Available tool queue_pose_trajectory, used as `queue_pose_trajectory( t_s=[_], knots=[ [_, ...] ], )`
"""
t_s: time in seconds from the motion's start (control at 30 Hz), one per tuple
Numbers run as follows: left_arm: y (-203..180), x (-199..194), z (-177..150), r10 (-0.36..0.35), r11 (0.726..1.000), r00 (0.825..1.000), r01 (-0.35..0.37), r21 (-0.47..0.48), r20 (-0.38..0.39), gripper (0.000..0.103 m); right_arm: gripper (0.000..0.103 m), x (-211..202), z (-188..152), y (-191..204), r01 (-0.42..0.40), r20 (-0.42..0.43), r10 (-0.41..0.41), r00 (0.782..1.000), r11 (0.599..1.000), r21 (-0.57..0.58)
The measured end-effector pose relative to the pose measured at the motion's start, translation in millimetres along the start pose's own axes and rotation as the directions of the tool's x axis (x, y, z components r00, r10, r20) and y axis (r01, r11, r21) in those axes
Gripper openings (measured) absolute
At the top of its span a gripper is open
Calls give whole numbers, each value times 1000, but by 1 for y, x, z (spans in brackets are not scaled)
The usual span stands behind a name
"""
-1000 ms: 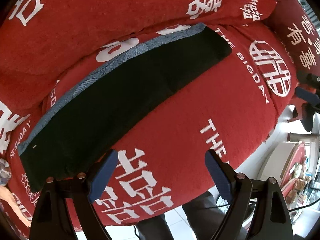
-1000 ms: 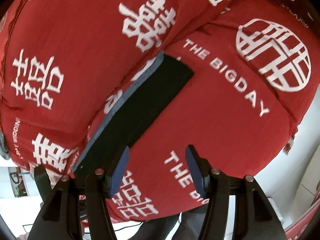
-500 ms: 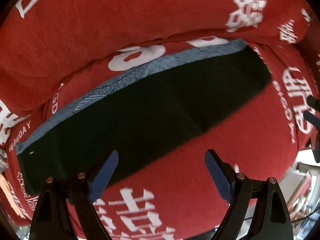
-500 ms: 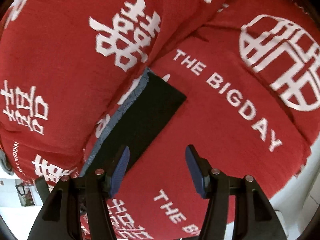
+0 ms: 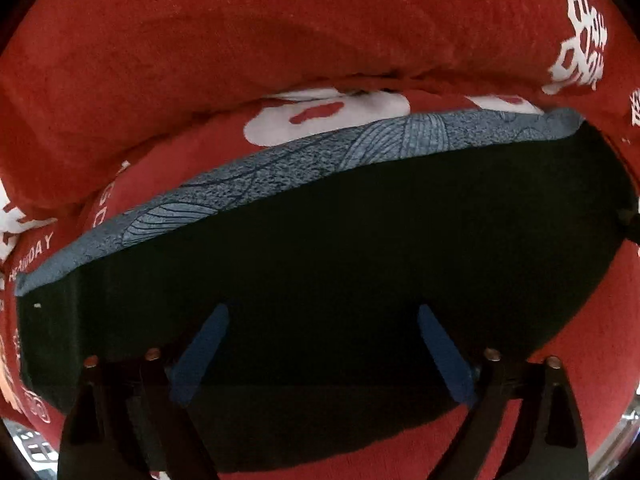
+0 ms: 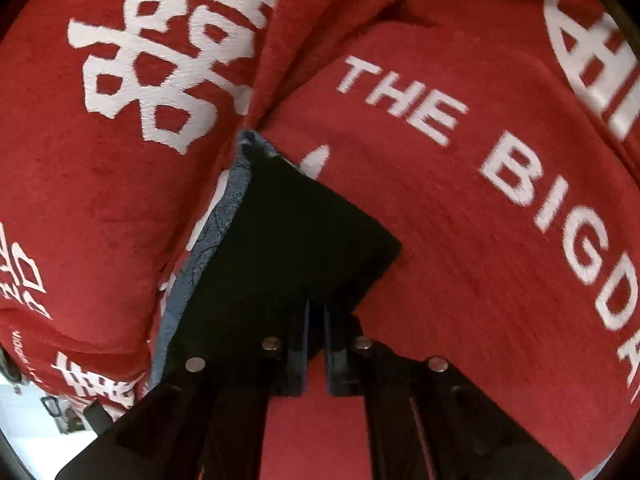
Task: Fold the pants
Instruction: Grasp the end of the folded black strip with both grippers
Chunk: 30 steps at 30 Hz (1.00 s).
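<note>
Dark pants (image 5: 340, 240) lie flat in a long strip on a red seat cushion (image 5: 580, 340), with a grey-blue patterned band (image 5: 360, 144) along their far edge. My left gripper (image 5: 323, 308) hovers close over the pants, pointing steeply down. Its jaws are wide and still opening, the blue fingers (image 5: 200, 356) straddling bare cloth without pinching it. In the right wrist view one end of the pants (image 6: 300, 232) shows with its corner, the grey-blue band (image 6: 218, 220) at its left. My right gripper (image 6: 316, 306) is shut on the near edge of the pants beside that corner.
The red cover with white characters and "THE BIGDAY" lettering spans the seat (image 6: 480, 260) and the puffy backrest (image 6: 100, 200), which rises just behind the pants. The backrest (image 5: 280, 40) fills the top of the left view. A strip of pale floor (image 6: 24, 432) shows at the lower left.
Both grippers have dropped close to the pants. The right jaws went from open to shut on the near edge. The left jaws stand a little wider over the cloth.
</note>
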<state>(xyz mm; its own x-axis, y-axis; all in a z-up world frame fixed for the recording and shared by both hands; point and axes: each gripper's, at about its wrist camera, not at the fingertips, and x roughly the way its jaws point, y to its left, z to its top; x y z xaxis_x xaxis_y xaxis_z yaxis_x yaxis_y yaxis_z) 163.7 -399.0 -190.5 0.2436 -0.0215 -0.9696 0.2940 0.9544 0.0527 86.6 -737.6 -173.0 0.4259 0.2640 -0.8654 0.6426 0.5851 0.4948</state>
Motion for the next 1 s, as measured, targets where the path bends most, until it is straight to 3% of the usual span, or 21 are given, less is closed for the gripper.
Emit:
queue_pose_trajectory(
  t_s=[0.07,0.13,0.2,0.27,0.33,0.43,0.53,0.63,0.67,0.73,0.8,0.87,0.93,1.0],
  knots=[
    [6,2,-1,-25,999,1000,24,-28,-10,98,6,-5,1,7,30,28,-28,999,998,-51],
    [10,1,2,-39,998,998,37,-45,-46,98,11,-3,1,3,48,14,-48,999,998,-30],
    [9,-4,5,-32,999,998,30,-28,-55,98,20,-5,-3,-8,4,-17,-3,1000,999,51],
    [8,-14,9,-45,999,999,45,-7,-23,98,41,-9,-11,-10,-52,-38,55,998,997,58],
    [7,-20,16,-66,998,998,66,-4,-1,98,46,-13,-24,-10,-110,-53,113,992,993,41],
    [7,-18,31,-60,998,998,60,-25,11,98,46,-9,-34,-9,-137,-76,138,987,990,20],
    [11,-12,46,-49,997,999,50,-58,16,98,46,-15,-31,-7,-113,10,113,994,993,26],
    [8,-9,55,-44,997,999,45,-64,15,98,46,-15,-16,-7,-101,44,98,994,993,55],
    [7,-8,55,-45,997,999,45,-60,8,98,40,-10,-10,-9,-101,34,98,995,992,76],
    [1,-1,54,-49,998,998,47,-33,-48,98,8,-1,-3,-13,-91,15,90,996,991,94],
    [-3,-2,50,-57,998,997,56,-14,-47,98,8,0,-6,-16,-63,13,62,998,993,97],
    [-5,-11,51,-53,999,999,53,2,6,98,8,-5,-15,-20,-45,22,43,999,994,103],
    [-3,-11,55,-35,999,998,35,-4,44,98,12,-11,-23,-24,-61,30,58,998,993,104],
    [-3,1,56,5,1000,1000,-6,0,29,98,16,-14,-29,-29,-114,8,114,993,987,113]
  ],
)
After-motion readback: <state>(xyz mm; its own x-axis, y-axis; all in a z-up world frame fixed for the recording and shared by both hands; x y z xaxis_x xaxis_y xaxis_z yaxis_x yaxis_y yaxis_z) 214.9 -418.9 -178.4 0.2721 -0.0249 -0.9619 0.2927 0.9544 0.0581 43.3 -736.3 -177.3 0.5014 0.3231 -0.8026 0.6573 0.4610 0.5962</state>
